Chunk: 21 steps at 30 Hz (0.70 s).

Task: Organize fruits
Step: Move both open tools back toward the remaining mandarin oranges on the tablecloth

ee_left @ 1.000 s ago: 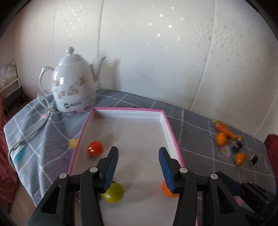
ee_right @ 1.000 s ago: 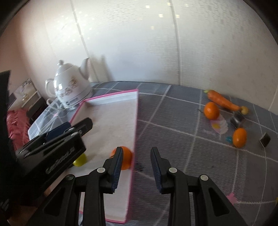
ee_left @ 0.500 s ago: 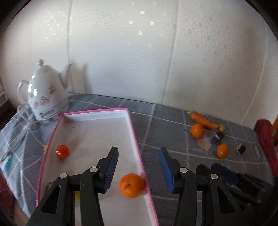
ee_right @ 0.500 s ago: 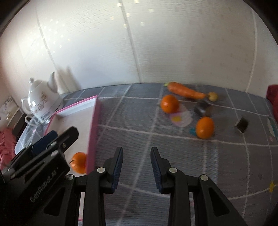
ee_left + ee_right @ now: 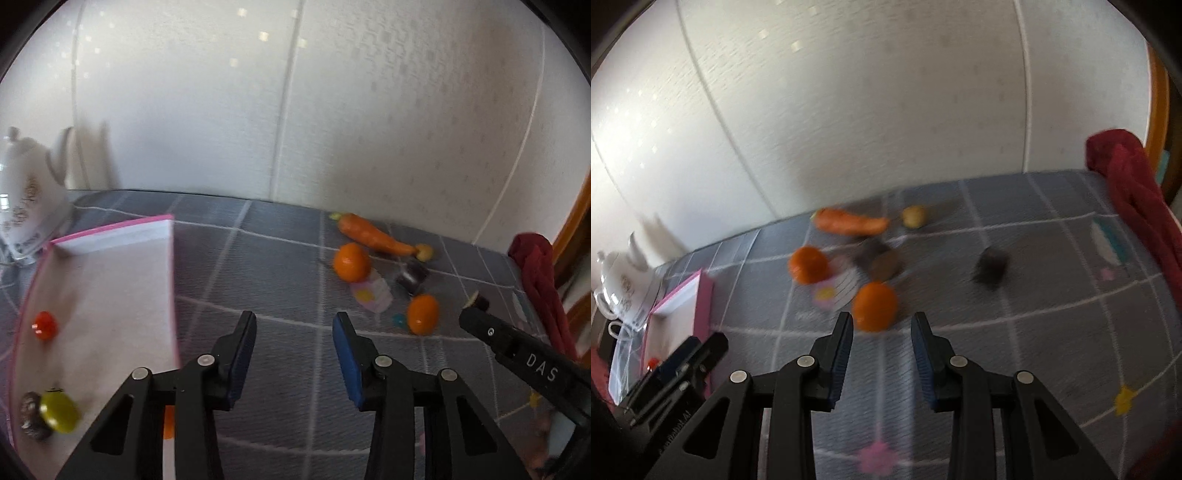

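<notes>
Both grippers over the checked cloth, nothing held.

Left wrist view: left gripper [image 5: 294, 334] jaws apart, just narrowing, nothing between; pink-rimmed tray [image 5: 173, 280] at left holds a red fruit [image 5: 44, 325] and a green fruit [image 5: 59, 412].
Right wrist view: right gripper [image 5: 882, 332] jaws apart, empty; an orange [image 5: 874, 306] lies just beyond its tips, another orange [image 5: 808, 264] upper left of it.

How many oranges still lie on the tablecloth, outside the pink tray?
2: one orange beside the carrot, another orange just ahead of the right gripper. None seems hidden.

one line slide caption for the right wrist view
Open right gripper nears a round orange fruit on the grey checked tablecloth.
</notes>
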Motion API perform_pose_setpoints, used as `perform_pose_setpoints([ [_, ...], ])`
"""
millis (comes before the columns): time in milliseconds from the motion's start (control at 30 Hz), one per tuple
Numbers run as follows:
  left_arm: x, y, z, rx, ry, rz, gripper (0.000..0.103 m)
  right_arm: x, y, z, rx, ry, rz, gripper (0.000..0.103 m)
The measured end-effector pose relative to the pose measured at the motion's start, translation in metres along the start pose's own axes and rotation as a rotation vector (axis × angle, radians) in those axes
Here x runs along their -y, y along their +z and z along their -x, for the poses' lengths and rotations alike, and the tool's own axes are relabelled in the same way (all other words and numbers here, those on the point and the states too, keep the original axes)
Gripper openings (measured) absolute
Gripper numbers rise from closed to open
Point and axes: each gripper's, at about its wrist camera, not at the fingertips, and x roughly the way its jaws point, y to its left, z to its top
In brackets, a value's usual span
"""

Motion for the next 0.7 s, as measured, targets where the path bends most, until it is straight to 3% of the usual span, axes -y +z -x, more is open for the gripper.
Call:
perform_pose_setpoints([
  [233,0.018,0.004,-0.019,-0.013,-0.03,-0.029,0.043,0.017,0.011,-0.009,-0.011,-0.026,0.011,0.033],
  [700,0.035,0.021,-0.062,-0.041,-0.074,-0.029,0.043,0.029,0.02,-0.026,-0.024,0.03,-0.034,0.033],
])
